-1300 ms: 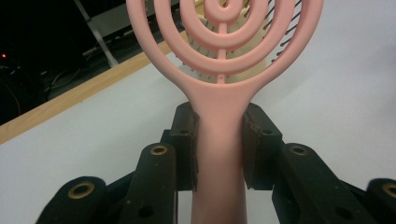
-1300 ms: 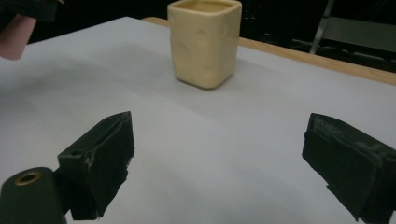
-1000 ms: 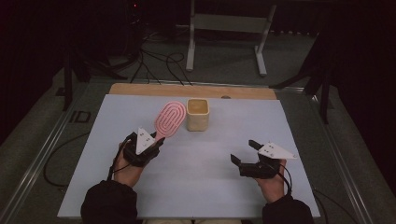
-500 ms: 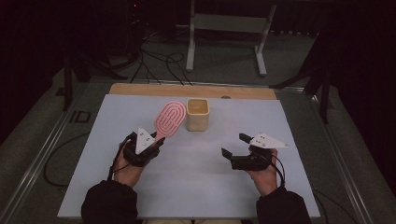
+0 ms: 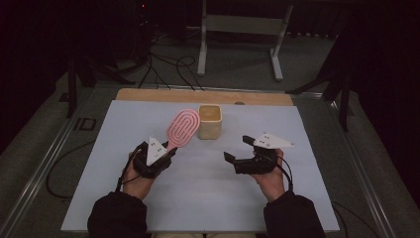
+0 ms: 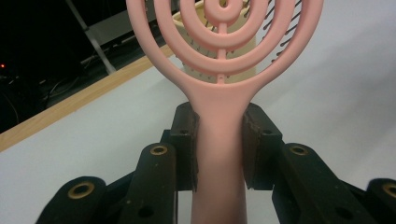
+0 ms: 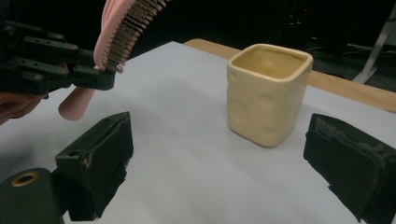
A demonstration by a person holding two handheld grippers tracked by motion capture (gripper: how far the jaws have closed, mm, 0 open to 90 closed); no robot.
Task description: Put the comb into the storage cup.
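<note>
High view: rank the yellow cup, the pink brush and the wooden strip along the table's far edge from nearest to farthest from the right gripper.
1. Yellow cup: up and left of the right gripper, toward the table's middle.
2. Pink brush: further left, its handle clamped in the left gripper.
3. Wooden strip: along the far edge, behind the cup.

Centre frame, the black jaws clamp the pink hairbrush (image 6: 219, 140) by its handle; behind its head, a cream cup (image 6: 224, 70) stands on the counter (image 6: 327, 93).

Black hand-held gripper (image 5: 159, 154) bodies, grey three-cornered top plates, brass-ringed screw holes, trailing black cables, dark sleeves
</note>
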